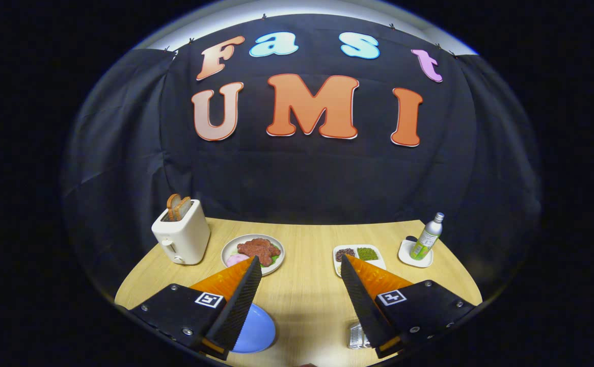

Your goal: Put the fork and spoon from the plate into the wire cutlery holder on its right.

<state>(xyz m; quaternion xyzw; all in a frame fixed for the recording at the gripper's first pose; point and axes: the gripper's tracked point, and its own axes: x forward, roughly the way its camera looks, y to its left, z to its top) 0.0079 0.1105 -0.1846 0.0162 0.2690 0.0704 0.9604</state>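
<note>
My gripper (pixel 301 265) is spread wide, fingers well apart, nothing between them but bare wooden table (pixel 302 300).

Lower left of the frame: a blue plate (pixel 257 331) lies under my left finger, most of it hidden by that finger. I cannot make out a fork or spoon on the part that shows.

Lower right of the frame: a small patch of shiny metal (pixel 357 337) shows beside the base of my right finger (possibly part of the wire cutlery holder; too little shows to be sure).

Middle of the frame, beyond the left fingertip: a white plate of food (pixel 231 251) with a reddish-brown heap on it. Beyond the right fingertip: a white divided dish (pixel 350 248) with dark and green fillings.

Further back, left of centre: a white toaster (pixel 184 236) with two bread slices (pixel 178 206) standing in its slot. Right of centre: a silver bottle (pixel 427 238), tilted, on a small white dish (pixel 407 253).
</note>
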